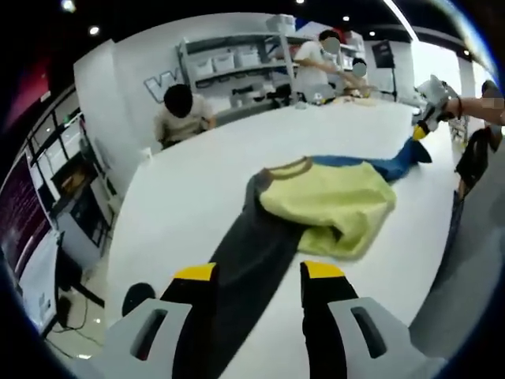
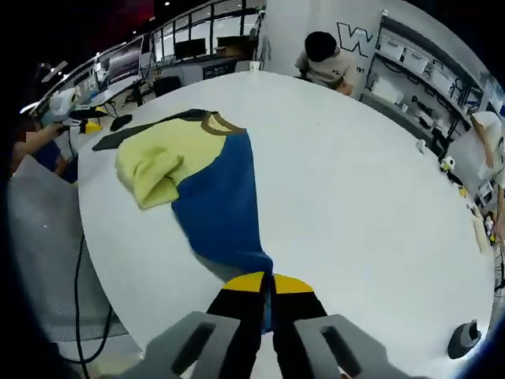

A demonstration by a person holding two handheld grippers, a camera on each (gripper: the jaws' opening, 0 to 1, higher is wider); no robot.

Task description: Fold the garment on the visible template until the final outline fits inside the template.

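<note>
the garment (image 1: 316,201) lies spread across a white table (image 1: 197,181) — a long-sleeved top with a yellow-green body, a brownish collar (image 1: 288,167), one dark grey sleeve (image 1: 237,268) and one blue sleeve (image 1: 387,166). in the left gripper view the grey sleeve runs from the collar down toward the camera and passes between the jaws of the left gripper (image 1: 259,272), which stand spread apart with their yellow tips on either side of the cloth; whether they touch it cannot be told. the yellow-green body is bunched and partly doubled over itself near its lower edge. the blue sleeve stretches away to the far edge of the table, where the right gripper (image 1: 422,130) holds its end.

in the right gripper view the blue sleeve (image 2: 225,197) runs from the collar (image 2: 217,122) straight down to the right gripper (image 2: 269,284), whose yellow-tipped jaws are pressed together on the sleeve's end. the yellow-green body (image 2: 162,158) lies rumpled to the left of the blue cloth, and the grey sleeve (image 2: 130,134) leads off to the far left, where the left gripper (image 2: 87,125) sits at the table's edge.

beyond the table a person in a light top (image 1: 181,114) sits bent forward, with shelves (image 1: 237,63) of bins behind — more people stand farther back. a black cable (image 2: 79,276) hangs down beside the table.
</note>
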